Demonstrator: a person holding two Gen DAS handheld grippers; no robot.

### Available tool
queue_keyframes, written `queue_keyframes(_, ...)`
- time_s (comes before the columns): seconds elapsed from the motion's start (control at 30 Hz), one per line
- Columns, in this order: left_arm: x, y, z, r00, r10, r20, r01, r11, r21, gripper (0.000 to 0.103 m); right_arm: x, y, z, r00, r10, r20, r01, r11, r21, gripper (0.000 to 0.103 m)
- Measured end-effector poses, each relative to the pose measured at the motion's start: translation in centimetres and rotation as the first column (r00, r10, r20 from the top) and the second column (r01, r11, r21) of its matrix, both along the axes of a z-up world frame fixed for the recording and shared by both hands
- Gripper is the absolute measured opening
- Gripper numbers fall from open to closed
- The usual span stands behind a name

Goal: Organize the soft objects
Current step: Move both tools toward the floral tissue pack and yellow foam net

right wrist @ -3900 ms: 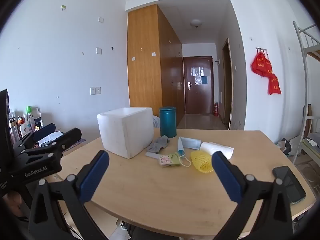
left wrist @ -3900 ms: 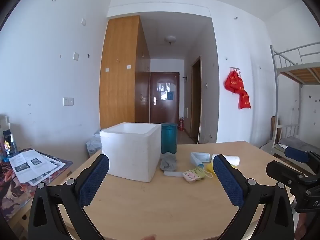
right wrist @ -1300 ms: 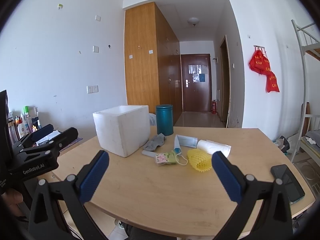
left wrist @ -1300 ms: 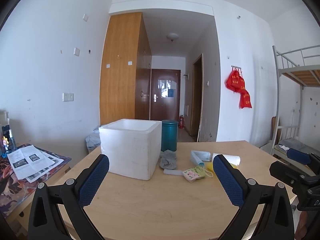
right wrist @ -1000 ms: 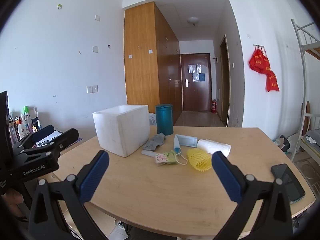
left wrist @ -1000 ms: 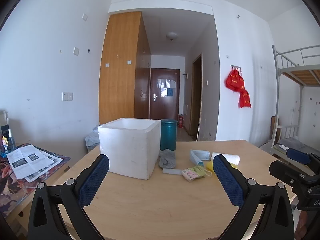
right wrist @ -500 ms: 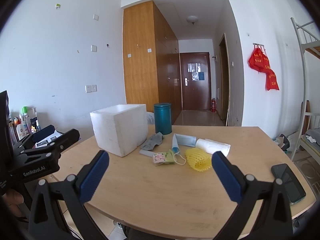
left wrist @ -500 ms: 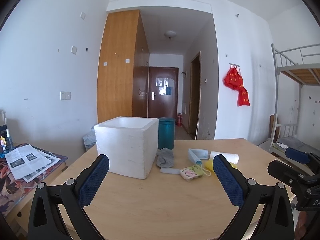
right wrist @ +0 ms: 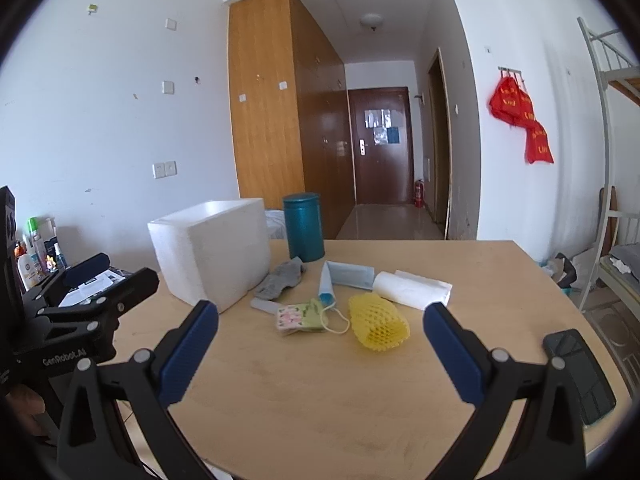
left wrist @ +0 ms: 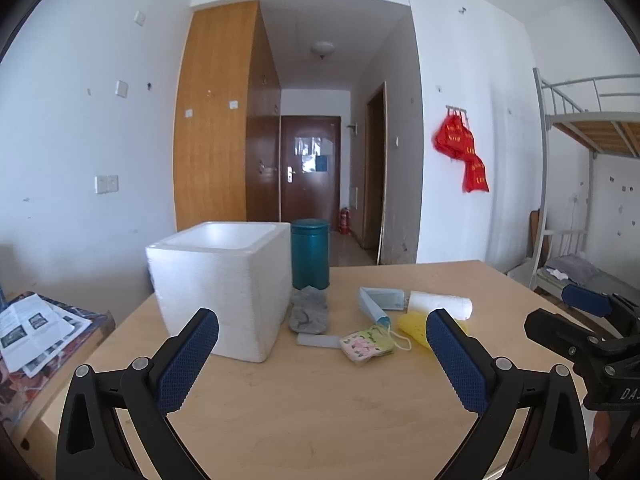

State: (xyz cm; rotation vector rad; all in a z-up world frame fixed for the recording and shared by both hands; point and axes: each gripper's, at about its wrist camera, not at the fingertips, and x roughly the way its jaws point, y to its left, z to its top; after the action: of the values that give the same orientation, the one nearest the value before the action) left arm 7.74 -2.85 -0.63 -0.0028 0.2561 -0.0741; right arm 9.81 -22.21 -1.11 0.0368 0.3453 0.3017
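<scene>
A white foam box (left wrist: pixel 224 288) (right wrist: pixel 212 250) stands open-topped on the wooden table (right wrist: pixel 320 392). Right of it lie a grey sock (left wrist: pixel 309 314) (right wrist: pixel 282 274), a floral pouch (left wrist: pixel 366 345) (right wrist: pixel 299 317), a blue face mask (right wrist: pixel 344 276) (left wrist: pixel 378 302), a yellow foam net (right wrist: pixel 378 322) (left wrist: pixel 414 327) and a white paper roll (right wrist: pixel 412 288) (left wrist: pixel 440 305). My left gripper (left wrist: pixel 322 360) is open and empty, near the table's front edge. My right gripper (right wrist: pixel 320 354) is open and empty, short of the pouch and net.
A teal canister (left wrist: pixel 310 254) (right wrist: pixel 303 227) stands behind the sock. A flat white strip (right wrist: pixel 265 305) lies by the pouch. A black phone (right wrist: pixel 578 374) lies at the table's right edge. Papers (left wrist: pixel 30 330) cover a side desk at left. A bunk bed (left wrist: pixel 580 200) is at right.
Both grippers have drifted slightly forward and up over the table; the objects sit a little lower in both views. Both stay open and empty.
</scene>
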Motion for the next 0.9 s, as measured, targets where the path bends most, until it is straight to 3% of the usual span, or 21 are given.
queue_keyframes(0.47,5.7,-1.7,-1.6,0.993,-0.06,-0.102,0.061,0.998,0.007,0.103,5.3,-0.7,-0.7,0.996,-0.022,-0.089,0.018,0.999,-0.046,0.103)
queue_keyframes(0.9,11.5,-2.7,-3.2,0.963,-0.106,-0.248,0.104,0.994,-0.022,0.103,10.1,-1.1,-2.2,0.981,-0.02,-0.193,0.002,0.996,-0.091,0.103)
